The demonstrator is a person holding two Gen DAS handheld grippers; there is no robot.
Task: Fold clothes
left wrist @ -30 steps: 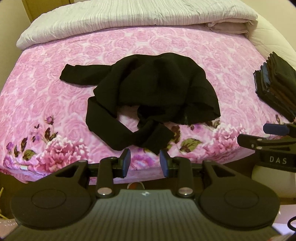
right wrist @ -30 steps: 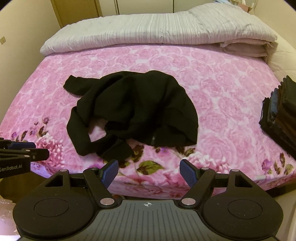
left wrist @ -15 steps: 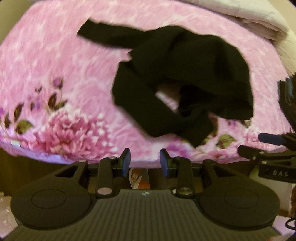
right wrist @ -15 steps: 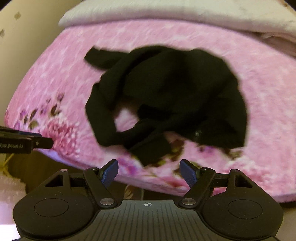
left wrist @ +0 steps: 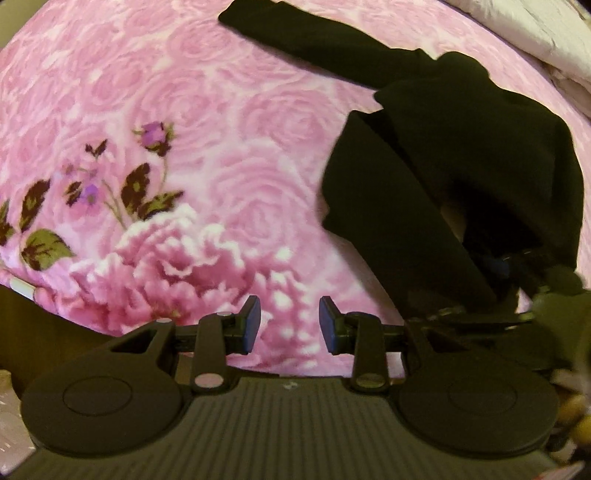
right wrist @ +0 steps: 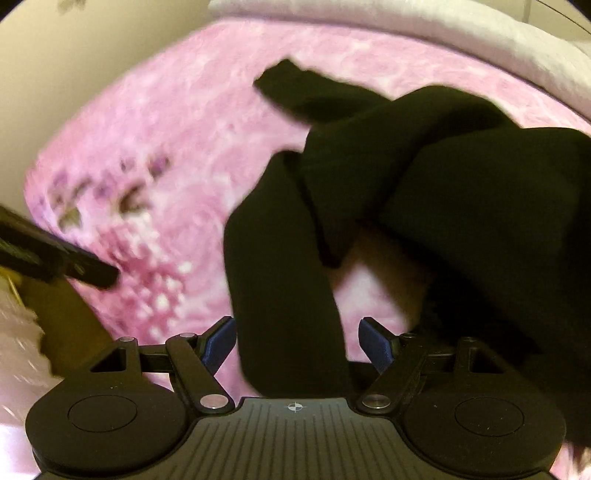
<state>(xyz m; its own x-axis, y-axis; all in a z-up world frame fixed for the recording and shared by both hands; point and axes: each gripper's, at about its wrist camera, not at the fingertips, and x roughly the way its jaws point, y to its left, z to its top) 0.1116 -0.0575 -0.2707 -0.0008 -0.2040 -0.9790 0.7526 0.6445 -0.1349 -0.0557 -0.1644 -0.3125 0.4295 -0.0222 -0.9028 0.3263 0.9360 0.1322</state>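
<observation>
Both grippers have been brought in low from well back of the bed's near edge. The black garment (right wrist: 443, 192) lies crumpled on the pink bedspread (left wrist: 184, 129), one sleeve running near-to-far between the spread fingers of the right gripper (right wrist: 297, 341), the nearer one. The left gripper (left wrist: 290, 325), fingers apart and holding nothing, is held level left of it.

Item count — one black garment (left wrist: 461, 155), one pink floral bedspread (left wrist: 229, 155), one white folded quilt (right wrist: 424, 22), two grippers: left gripper (left wrist: 290, 324), right gripper (right wrist: 297, 341).
</observation>
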